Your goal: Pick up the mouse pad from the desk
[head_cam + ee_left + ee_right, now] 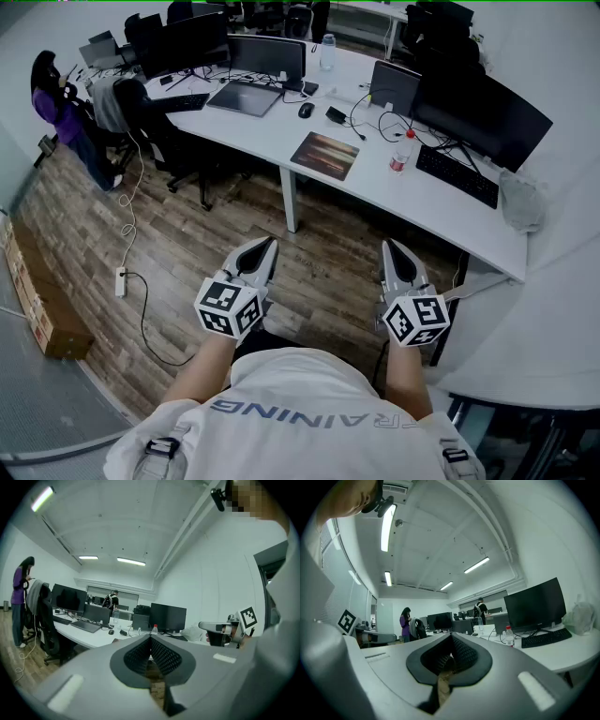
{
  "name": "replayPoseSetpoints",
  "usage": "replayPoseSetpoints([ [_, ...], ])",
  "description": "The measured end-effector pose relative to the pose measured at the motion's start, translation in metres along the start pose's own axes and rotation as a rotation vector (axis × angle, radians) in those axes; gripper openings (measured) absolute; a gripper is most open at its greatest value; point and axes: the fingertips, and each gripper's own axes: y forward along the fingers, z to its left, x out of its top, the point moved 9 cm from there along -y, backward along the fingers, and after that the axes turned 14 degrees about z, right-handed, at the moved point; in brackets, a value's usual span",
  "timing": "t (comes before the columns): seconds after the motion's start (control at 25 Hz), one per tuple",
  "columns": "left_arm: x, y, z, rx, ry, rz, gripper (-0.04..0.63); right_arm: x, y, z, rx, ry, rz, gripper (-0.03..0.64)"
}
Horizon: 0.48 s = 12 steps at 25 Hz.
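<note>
Your left gripper (266, 247) is clenched, its 2 jaws pressed together with nothing between them. Your right gripper (390, 247) is clenched and empty in the same way. You hold both over the wooden floor (187, 253), short of the counter (427, 202) and well apart from everything on it. The mouse pad (324, 155) lies flat at the counter's front edge, roughly ahead of the gap between your 2 grippers. Near its right side stands a bottle (401, 152) with a red cap. A keyboard (457, 175) and a dark monitor (483, 114) sit farther right. A mouse (305, 110) rests behind the pad, toward the back edge.
</note>
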Motion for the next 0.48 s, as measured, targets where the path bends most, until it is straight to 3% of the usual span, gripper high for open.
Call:
replayPoseSetpoints([
  [0.48,-0.007,-0.013,0.007,0.009,-0.026,0.008,0.0,-0.006,0.006,0.012,0.02,0.006,0.019,0.011],
])
